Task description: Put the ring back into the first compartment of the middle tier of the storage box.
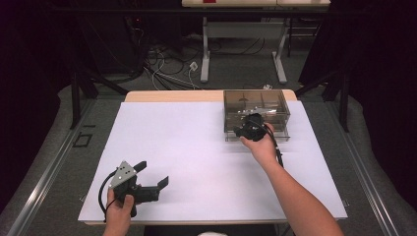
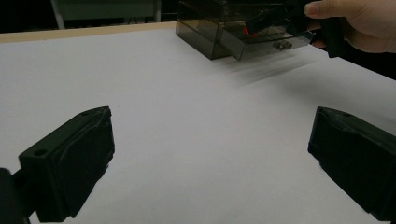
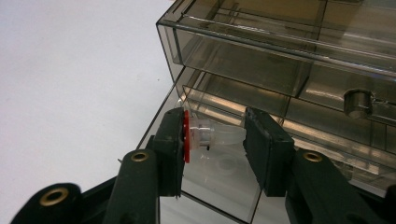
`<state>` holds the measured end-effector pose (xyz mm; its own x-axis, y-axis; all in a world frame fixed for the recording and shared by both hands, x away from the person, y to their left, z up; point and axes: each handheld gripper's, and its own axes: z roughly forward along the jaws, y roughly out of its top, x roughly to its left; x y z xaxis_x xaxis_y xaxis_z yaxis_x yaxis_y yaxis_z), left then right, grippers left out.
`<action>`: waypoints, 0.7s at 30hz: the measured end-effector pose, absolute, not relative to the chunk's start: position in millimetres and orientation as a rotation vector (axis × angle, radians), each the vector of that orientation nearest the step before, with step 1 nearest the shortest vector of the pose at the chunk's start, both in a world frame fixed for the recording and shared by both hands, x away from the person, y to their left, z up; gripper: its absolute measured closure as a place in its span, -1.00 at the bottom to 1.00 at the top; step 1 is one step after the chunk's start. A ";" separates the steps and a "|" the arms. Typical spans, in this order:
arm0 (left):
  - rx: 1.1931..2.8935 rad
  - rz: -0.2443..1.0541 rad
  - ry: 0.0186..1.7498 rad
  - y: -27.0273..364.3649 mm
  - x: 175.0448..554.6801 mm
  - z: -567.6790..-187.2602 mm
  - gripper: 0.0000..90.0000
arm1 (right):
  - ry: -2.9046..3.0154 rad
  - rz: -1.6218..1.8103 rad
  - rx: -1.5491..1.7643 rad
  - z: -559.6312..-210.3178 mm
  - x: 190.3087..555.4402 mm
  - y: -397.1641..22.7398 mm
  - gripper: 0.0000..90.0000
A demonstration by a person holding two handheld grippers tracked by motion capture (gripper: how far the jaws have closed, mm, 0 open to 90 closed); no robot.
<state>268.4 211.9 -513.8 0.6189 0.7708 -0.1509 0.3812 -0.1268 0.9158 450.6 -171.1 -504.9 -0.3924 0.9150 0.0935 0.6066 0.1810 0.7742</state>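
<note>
A smoked clear drawer box (image 1: 255, 104) stands at the far right of the white table (image 1: 196, 147), its lower drawer (image 3: 219, 186) pulled out. My right gripper (image 3: 215, 135) is shut on a small clear plastic piece with a red cap (image 3: 209, 134), held over the open drawer's left compartment. The cap presses one jaw and the clear tip reaches the other. In the high view the right gripper (image 1: 248, 129) is at the box's front. My left gripper (image 1: 152, 174) sits low near the front left of the table, open and empty (image 2: 210, 149). The box (image 2: 210, 32) and the red cap (image 2: 246, 31) appear far ahead of it.
A small grey cylinder (image 3: 358, 103) lies in a drawer compartment to the right. The upper drawer (image 3: 261, 56) is closed above the open one. Beyond the table are cables on the floor (image 1: 167, 69) and a white desk frame (image 1: 243, 44).
</note>
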 end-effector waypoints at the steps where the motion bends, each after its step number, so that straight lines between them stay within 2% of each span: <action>1: 1.738 0.437 0.948 211.8 268.3 -513.8 -0.99 | 2.073 1.067 1.433 -504.5 450.7 -171.6 0.30; 21: 1.740 0.440 0.937 210.2 268.1 -513.3 -0.99 | 2.056 1.130 1.402 -499.8 448.6 -175.5 -0.02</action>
<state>268.1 210.2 -513.3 0.6238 0.7676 -0.1472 0.3768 -0.1304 0.9171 448.6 -175.5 -499.8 -0.4129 0.9043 0.1082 0.5758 0.1671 0.8003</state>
